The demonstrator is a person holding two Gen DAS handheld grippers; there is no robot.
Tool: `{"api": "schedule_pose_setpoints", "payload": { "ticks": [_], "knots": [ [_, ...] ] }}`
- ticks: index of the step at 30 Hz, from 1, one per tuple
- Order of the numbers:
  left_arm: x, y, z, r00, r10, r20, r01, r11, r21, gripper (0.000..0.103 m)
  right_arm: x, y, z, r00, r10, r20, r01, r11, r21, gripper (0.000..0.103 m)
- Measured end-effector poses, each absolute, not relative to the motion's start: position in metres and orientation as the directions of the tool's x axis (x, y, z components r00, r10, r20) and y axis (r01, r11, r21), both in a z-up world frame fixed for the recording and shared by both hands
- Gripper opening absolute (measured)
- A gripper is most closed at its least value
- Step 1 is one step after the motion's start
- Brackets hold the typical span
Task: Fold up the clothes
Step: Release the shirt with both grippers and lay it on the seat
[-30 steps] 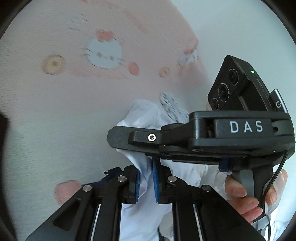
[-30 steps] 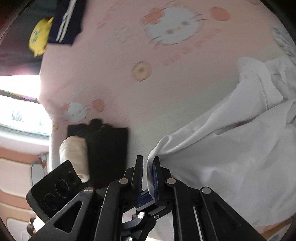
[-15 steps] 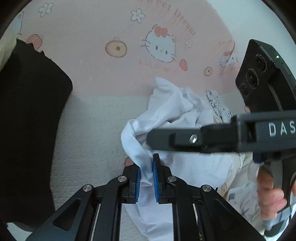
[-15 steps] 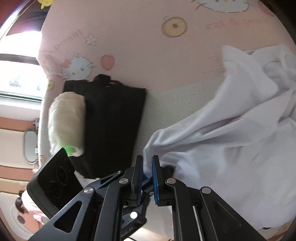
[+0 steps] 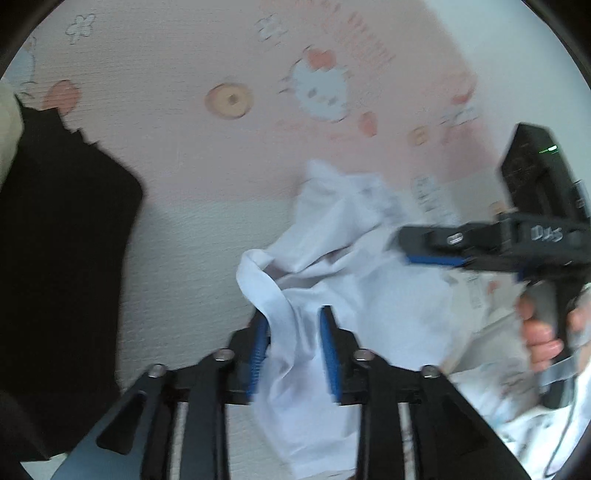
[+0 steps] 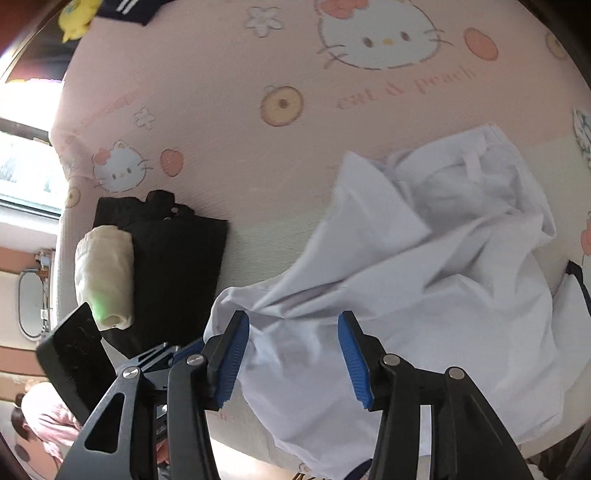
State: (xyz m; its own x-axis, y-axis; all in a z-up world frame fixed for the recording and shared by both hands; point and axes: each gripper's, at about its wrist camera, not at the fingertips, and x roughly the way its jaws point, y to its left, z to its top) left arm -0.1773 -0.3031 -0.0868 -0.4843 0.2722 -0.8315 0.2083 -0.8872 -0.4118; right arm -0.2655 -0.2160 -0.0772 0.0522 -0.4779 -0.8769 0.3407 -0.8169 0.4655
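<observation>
Left gripper point(image 5: 293, 343): jaws spread, blue pads apart, nothing pinched. A rolled edge of the white garment point(image 5: 354, 288) lies between the pads, brushing the left pad; whether it touches the right pad cannot be told.

Right gripper point(image 6: 293, 356): jaws spread wide, blue pads well apart. The white garment point(image 6: 424, 280) lies loose under and between the fingers, not gripped. In the left wrist view the right gripper point(image 5: 436, 258) sits at the right edge, held by a hand point(image 5: 543, 336) around its grip; a green light shows on the camera block on top.

White garment: crumpled, unfolded heap on the bedsheet point(image 6: 229, 122), near edge just at both sets of pads, bulk spreading away and to the right in the right wrist view. Collar-like folds bunch at its far end.

Left of the garment, apart from it: a folded black garment point(image 6: 177, 266) lying flat on the sheet, with a rolled cream cloth point(image 6: 105, 273) resting on its left part. Left wrist view shows the same black garment point(image 5: 62, 236) along its left edge.

Bedsheet: pink with cartoon cat faces, peaches and round fruit prints, a paler band under the clothes.

Far: a dark blue item with white stripes point(image 6: 127, 13) and a yellow toy point(image 6: 77, 18) at the sheet's far edge; bright window point(image 6: 22, 166) at left
</observation>
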Motion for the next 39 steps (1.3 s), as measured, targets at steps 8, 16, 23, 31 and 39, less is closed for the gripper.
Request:
{"api": "schedule_pose_setpoints", "payload": {
  "ticks": [8,16,23,31,39],
  "knots": [
    [-0.166,-0.324,-0.108,-0.462,0.313,-0.830,0.288,-0.832,-0.474,0.055,-0.304,-0.201,-0.098,0.005,-0.358,-0.934,0.348,-0.875,0.337,0.050],
    [-0.175,-0.340,-0.112,-0.504,0.309,-0.806,0.362,-0.772,-0.522,0.055,-0.333,-0.224,-0.093,-0.012,-0.343,-0.939,0.433,-0.849,0.305,0.066],
    [-0.192,-0.343,-0.122,-0.507,0.287,-0.813,0.404,-0.754,-0.518,0.055,-0.346,-0.234,-0.113,-0.002,-0.281,-0.960,0.515,-0.823,0.239,0.066],
    [-0.201,-0.329,-0.136,-0.516,0.344,-0.784,0.354,-0.748,-0.561,0.055,-0.345,-0.239,-0.134,0.050,-0.324,-0.945,0.573,-0.766,0.293,0.066],
    [-0.197,-0.324,-0.143,-0.553,0.384,-0.739,0.314,-0.726,-0.612,0.043,-0.336,-0.244,-0.141,0.027,-0.324,-0.946,0.645,-0.717,0.264,0.048]
  ]
}}
